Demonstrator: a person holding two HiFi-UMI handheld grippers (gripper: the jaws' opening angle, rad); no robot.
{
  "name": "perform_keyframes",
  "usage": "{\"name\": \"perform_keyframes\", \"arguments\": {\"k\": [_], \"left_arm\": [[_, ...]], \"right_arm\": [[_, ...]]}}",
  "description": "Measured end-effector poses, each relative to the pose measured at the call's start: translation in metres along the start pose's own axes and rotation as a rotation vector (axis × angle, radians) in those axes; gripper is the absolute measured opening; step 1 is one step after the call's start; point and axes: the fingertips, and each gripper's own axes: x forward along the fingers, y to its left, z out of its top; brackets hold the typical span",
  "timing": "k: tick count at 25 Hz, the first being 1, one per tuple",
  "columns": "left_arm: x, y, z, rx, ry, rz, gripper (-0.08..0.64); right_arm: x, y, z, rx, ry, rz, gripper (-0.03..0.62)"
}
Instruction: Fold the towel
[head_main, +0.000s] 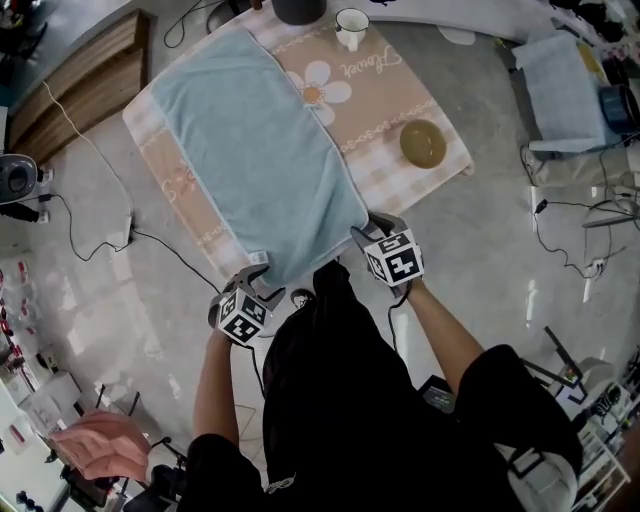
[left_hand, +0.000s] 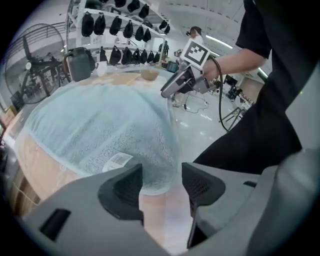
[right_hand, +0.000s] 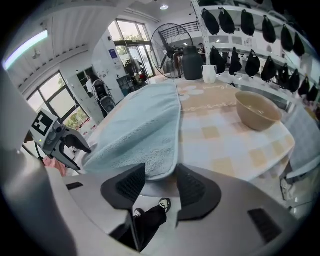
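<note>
A light blue towel (head_main: 250, 150) lies spread flat on a table with a peach checked tablecloth (head_main: 395, 110). My left gripper (head_main: 262, 277) is at the towel's near left corner. In the left gripper view that corner, with a white label (left_hand: 119, 161), lies between the open jaws of the left gripper (left_hand: 161, 187), clear of the pads. My right gripper (head_main: 370, 231) is at the near right corner. The right gripper view shows the towel's corner (right_hand: 155, 167) between the jaws of the right gripper (right_hand: 160, 187), which stand apart around it.
On the cloth to the right of the towel sit a tan bowl (head_main: 423, 143), a white mug (head_main: 351, 28) and a dark jug (head_main: 298, 8). A wooden bench (head_main: 80, 80) stands at the left. Cables run over the floor. A second table with blue cloth (head_main: 565, 85) is at the right.
</note>
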Motion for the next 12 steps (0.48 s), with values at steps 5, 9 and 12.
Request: {"name": "perform_keyframes", "arguments": {"k": [5, 9, 12], "left_arm": [[0.002, 0.008, 0.001, 0.019, 0.013, 0.054, 0.201], [0.0, 0.011, -0.002, 0.022, 0.009, 0.085, 0.173], [-0.004, 0.016, -0.007, 0.022, 0.005, 0.115, 0.048]], "right_arm": [[0.002, -0.009, 0.001, 0.0, -0.009, -0.071, 0.125], [0.003, -0.006, 0.0, 0.003, 0.001, -0.084, 0.039], [0.002, -0.001, 0.002, 0.005, 0.01, -0.091, 0.017]]}}
